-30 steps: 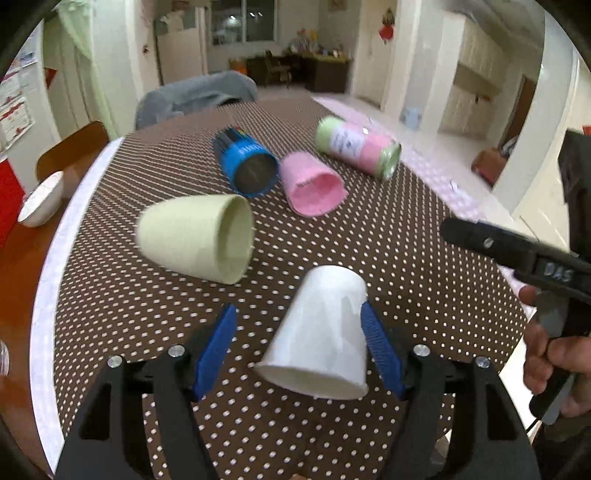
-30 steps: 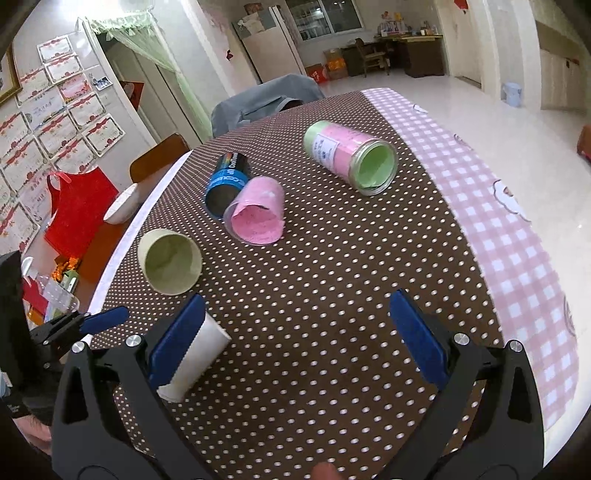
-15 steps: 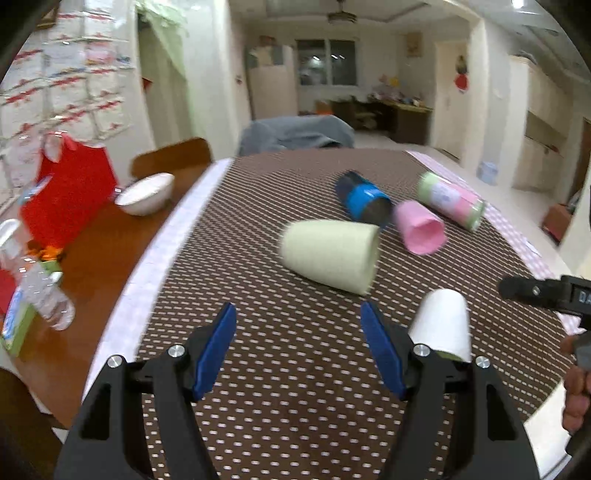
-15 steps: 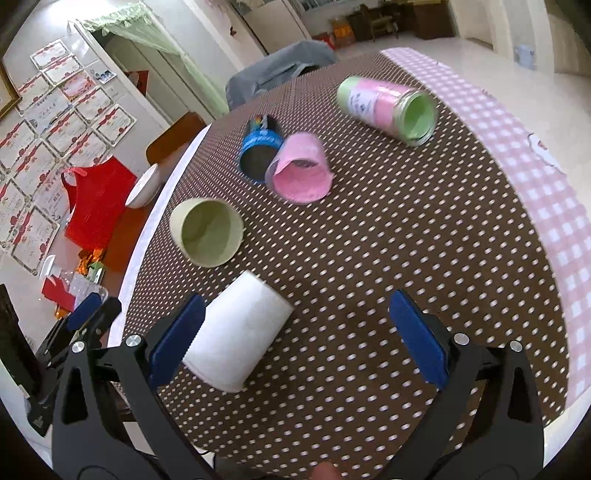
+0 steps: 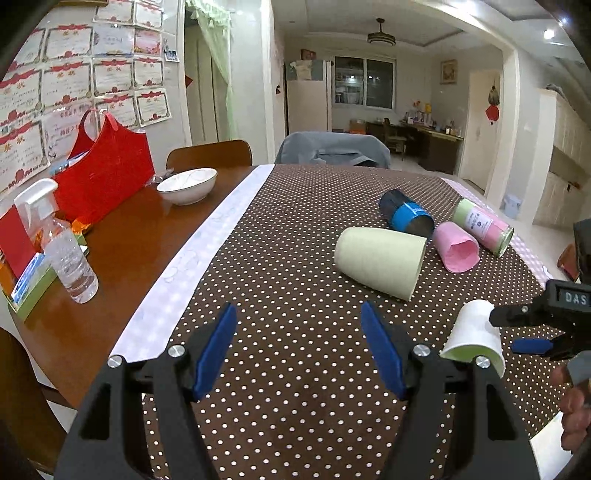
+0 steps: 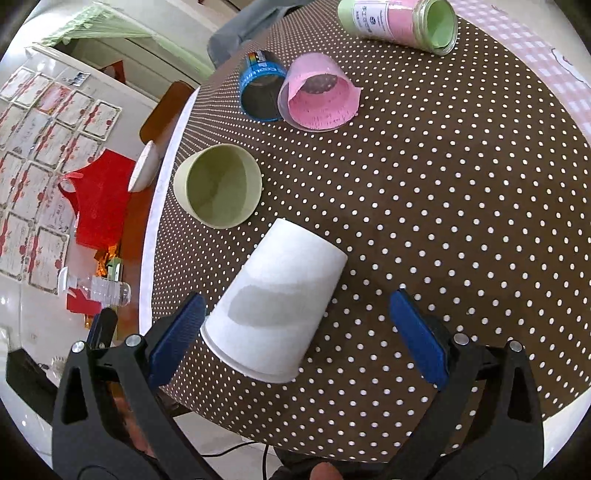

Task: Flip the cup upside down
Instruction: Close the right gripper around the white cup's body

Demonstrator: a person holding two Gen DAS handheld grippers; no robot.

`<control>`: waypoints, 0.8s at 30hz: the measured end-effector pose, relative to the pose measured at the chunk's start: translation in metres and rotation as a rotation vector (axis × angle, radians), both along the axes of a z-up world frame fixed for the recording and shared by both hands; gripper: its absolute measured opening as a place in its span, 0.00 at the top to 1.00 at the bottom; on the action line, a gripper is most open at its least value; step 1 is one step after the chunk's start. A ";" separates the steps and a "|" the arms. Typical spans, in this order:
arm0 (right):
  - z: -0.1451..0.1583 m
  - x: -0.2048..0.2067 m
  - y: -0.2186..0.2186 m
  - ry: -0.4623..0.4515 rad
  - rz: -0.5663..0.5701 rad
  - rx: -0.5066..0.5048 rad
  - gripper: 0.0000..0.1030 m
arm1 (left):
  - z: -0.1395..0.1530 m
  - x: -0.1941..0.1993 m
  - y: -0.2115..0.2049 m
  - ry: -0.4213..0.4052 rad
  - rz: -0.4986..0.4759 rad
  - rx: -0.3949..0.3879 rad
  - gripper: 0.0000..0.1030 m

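The white cup [image 6: 275,301] is lying on its side on the table [image 6: 461,221] near the front edge, its mouth facing the right claw [image 6: 295,332]. That claw is hovering over it with jaws spread wide, one pad just beside the rim, nothing gripped. The left claw [image 5: 299,350] is likewise standing spread and empty, well off to the cup's side.

Judged from its thin wall and rolled rim, the cup is looking like paper: very light, easily crushed, and liable to roll or skid on the cloth. A gentle pinch across the mid-body, where the wall is narrower than at the mouth, would seem safest; squeezing at the rim risks buckling it.

Count of items lying on the dotted cloth: one white cup, one pale green cup [image 6: 218,186], one pink cup [image 6: 319,98], one blue-banded can [image 6: 258,79], one pink-and-green jar [image 6: 399,18]. All five are resting on their sides.
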State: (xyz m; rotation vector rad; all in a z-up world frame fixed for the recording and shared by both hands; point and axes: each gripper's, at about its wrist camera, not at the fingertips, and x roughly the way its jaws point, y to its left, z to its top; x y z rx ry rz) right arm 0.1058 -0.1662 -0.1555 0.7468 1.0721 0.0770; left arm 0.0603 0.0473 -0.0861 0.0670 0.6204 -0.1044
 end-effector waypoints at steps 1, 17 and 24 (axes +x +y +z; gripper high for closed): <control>-0.001 0.003 0.001 0.016 -0.005 0.006 0.06 | 0.000 0.000 0.001 -0.001 0.000 -0.002 0.33; -0.003 0.047 0.041 0.133 0.100 -0.180 0.29 | -0.007 0.000 -0.008 0.017 -0.043 0.028 0.33; 0.004 0.046 0.055 0.075 0.191 -0.207 0.40 | -0.010 0.002 -0.010 0.034 -0.042 0.034 0.33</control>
